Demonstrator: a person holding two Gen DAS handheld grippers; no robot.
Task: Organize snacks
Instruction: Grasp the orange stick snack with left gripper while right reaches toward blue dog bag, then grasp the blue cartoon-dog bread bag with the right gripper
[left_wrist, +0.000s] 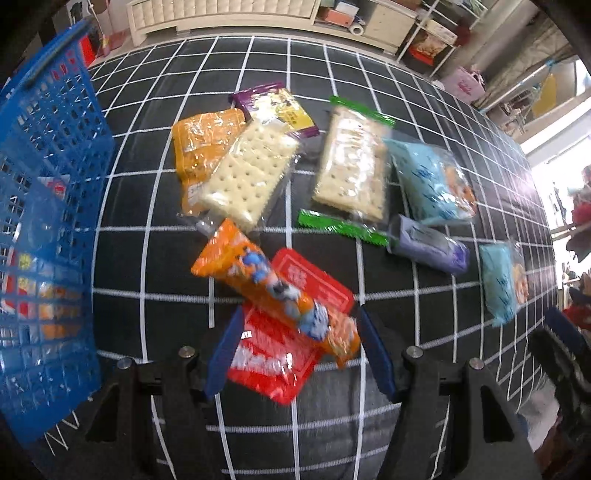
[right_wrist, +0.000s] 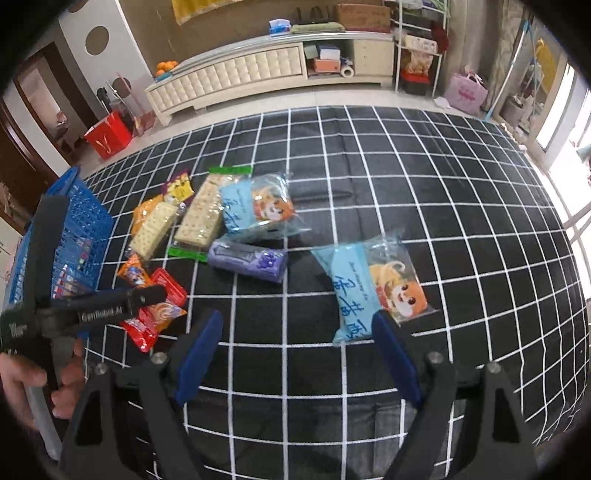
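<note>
Several snack packets lie on a black cloth with a white grid (left_wrist: 369, 92). My left gripper (left_wrist: 300, 317) hangs open just above an orange cartoon packet (left_wrist: 258, 277), which lies across a red packet (left_wrist: 295, 273). Both sit between its blue fingers (left_wrist: 221, 354), and the pads do not press on them. My right gripper (right_wrist: 297, 319) is open over bare cloth. A light blue packet (right_wrist: 369, 288) lies by its right fingertip. The blue basket (left_wrist: 48, 221) stands at the left with packets inside.
Two cracker packs (left_wrist: 247, 173) (left_wrist: 351, 166), an orange bag (left_wrist: 199, 144), a purple-yellow packet (left_wrist: 277, 107), a purple box (right_wrist: 247, 260) and another light blue packet (right_wrist: 255, 206) lie further out. A hand (right_wrist: 62, 384) holds the left gripper's black body (right_wrist: 92, 310). A cream cabinet (right_wrist: 236, 77) stands beyond the cloth.
</note>
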